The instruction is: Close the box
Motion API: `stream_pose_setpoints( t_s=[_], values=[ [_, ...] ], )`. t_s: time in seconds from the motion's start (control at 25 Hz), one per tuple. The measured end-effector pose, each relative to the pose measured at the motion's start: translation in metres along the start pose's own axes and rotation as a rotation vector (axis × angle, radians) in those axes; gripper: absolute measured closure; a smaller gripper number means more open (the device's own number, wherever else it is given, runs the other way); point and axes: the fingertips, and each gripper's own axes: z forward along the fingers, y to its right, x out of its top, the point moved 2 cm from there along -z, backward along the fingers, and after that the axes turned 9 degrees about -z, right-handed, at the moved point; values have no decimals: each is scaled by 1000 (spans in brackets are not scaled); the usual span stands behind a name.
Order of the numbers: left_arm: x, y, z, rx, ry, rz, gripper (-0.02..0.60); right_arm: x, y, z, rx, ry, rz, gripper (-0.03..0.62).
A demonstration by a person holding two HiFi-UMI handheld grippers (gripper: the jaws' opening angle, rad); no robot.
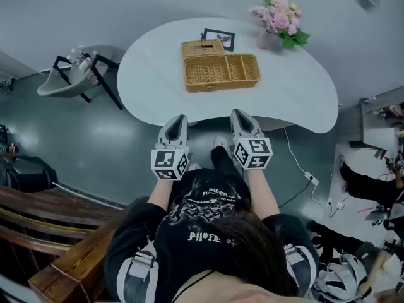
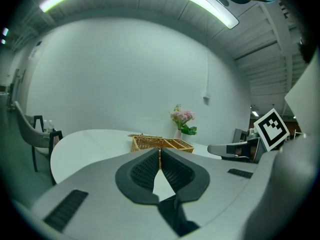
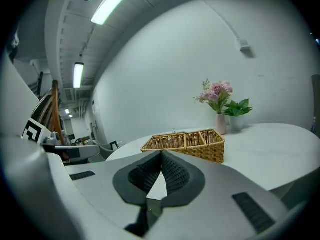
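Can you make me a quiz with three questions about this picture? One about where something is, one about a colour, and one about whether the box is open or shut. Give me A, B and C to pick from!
1. Where are the flowers?
A. On the floor
B. On the white table, past the right end of the box
C. Inside the box

2. What colour is the box?
A. Blue
B. Black
C. Golden-brown wicker

3. Is the box open or shut?
A. Open
B. Shut
C. Wrapped in paper

Answers:
1 B: the flowers stand on the tabletop, beyond the box.
2 C: its woven straw colour shows in every view.
3 A: the lid is flipped back, and you can see down into the compartments.
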Motion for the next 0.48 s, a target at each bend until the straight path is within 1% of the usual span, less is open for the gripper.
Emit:
stream_pose_setpoints(
  t_s=[0.24, 0.36, 0.48],
  values=[
    [13, -4, 41, 53, 14, -14, 551, 21, 39, 36, 2, -29, 20, 569],
    [20, -1, 65, 72, 20, -9, 552, 35, 59, 53, -4, -54, 6, 569],
    [26, 2, 85, 92, 28, -5, 552, 47, 78, 69, 23, -60, 7, 569]
  ],
)
